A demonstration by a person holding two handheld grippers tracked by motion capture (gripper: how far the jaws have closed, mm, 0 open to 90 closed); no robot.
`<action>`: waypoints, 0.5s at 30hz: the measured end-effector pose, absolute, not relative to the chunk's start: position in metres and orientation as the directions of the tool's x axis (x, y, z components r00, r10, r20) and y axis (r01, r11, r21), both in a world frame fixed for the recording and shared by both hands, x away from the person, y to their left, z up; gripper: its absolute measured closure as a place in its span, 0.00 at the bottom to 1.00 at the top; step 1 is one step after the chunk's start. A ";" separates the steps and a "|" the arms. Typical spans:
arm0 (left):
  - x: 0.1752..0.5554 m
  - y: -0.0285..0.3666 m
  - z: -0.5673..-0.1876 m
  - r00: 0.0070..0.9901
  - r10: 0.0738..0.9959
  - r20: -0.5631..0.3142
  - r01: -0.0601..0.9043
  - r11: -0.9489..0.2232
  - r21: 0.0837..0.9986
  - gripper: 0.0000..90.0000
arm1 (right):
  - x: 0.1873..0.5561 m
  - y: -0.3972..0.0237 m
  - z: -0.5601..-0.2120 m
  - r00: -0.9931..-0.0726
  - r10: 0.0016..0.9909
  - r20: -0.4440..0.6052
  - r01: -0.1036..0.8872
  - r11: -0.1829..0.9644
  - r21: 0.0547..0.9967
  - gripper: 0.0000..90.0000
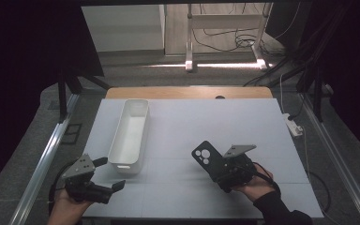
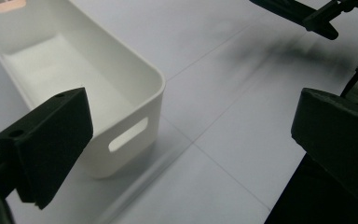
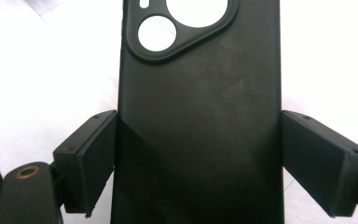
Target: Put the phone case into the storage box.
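Jaws of the right gripper (image 1: 218,172) clamped on a black phone case (image 1: 208,160), one pad on each long edge, as seen in the right gripper view (image 3: 198,140); camera cut-outs at the case's far end. Case held tilted up off the bench (image 1: 206,126), over its near right part, pointing away and to the left. Gripped by the person's right hand (image 1: 255,185), dark sleeve at the wrist.

Jaws of the left gripper (image 1: 110,173) spread wide with nothing between them; in the left gripper view (image 2: 191,154) only bare pale surface shows in the gap. Held by the left hand (image 1: 65,208) at the near left corner of the bench.

Long white bin (image 1: 131,136) standing lengthwise along the left side, open side up, nothing visible inside; handle slot in its near end wall (image 2: 128,134). Near end just beside the left gripper's far jaw, not touching. Well apart from the case, with bare surface between.

Beyond the far edge: a wooden strip (image 1: 187,92), white frame legs (image 1: 190,35), loose cables on the floor (image 1: 229,42). Power strip (image 1: 294,125) just off the right edge.
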State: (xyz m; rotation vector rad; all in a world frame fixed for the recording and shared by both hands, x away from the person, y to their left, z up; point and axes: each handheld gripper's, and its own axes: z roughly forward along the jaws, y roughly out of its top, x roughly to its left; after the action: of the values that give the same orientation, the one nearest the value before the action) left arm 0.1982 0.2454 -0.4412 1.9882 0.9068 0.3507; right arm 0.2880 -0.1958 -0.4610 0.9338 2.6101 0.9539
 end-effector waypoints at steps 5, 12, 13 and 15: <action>0.208 0.237 -0.439 0.714 0.692 -0.105 0.448 -0.337 0.828 0.00 | 0.287 -0.197 -0.458 -0.783 0.621 0.030 0.485 0.581 0.654 0.16; 0.218 0.220 -0.433 0.761 0.645 -0.074 0.404 -0.381 0.832 0.00 | 0.285 -0.197 -0.453 -0.793 0.607 0.049 0.475 0.566 0.674 0.16; 0.218 0.220 -0.433 0.761 0.645 -0.074 0.404 -0.381 0.832 0.00 | 0.284 -0.197 -0.452 -0.795 0.605 0.048 0.471 0.565 0.677 0.16; 0.221 0.216 -0.432 0.771 0.634 -0.066 0.393 -0.392 0.832 0.00 | 0.284 -0.197 -0.451 -0.796 0.603 0.049 0.469 0.564 0.680 0.16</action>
State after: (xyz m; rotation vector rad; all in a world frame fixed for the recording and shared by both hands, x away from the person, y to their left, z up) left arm 0.2209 0.2157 -0.4321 2.0319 0.7688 0.3261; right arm 0.2839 -0.1967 -0.4514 0.9035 2.6068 1.0497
